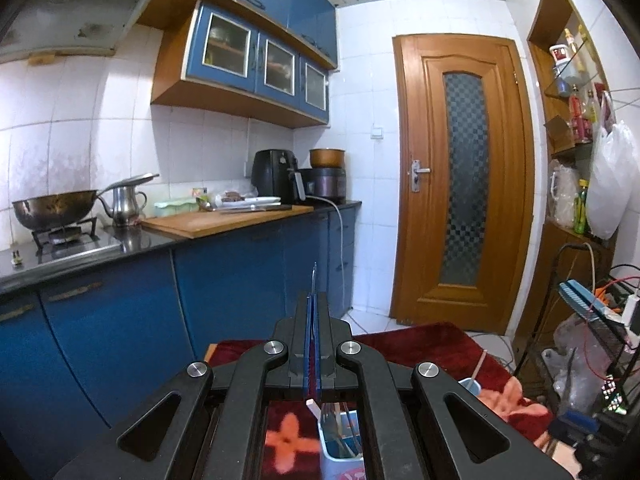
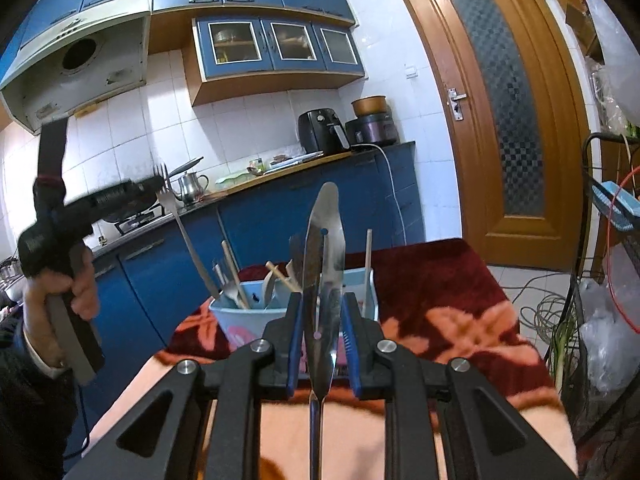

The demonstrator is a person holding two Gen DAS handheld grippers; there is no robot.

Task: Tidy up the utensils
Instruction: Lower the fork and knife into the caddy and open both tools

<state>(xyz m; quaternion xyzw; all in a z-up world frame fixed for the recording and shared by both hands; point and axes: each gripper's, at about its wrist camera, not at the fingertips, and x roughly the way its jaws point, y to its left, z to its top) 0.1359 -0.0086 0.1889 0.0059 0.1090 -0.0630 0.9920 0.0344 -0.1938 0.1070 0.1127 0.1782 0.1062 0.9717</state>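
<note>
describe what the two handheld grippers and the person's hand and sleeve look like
Both the left gripper and the right gripper are matte black linkages with silver pivot bolts and blue finger pads. A bare hand wraps a black handle; the sleeve looks dark over a pale cuff.

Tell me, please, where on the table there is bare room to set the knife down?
Bare cloth lies right of the holder, out to the table's right edge, and nearer the camera, under the right gripper gripping the knife. The holder is crowded with utensils; the left gripper holds a fork above it.
</note>
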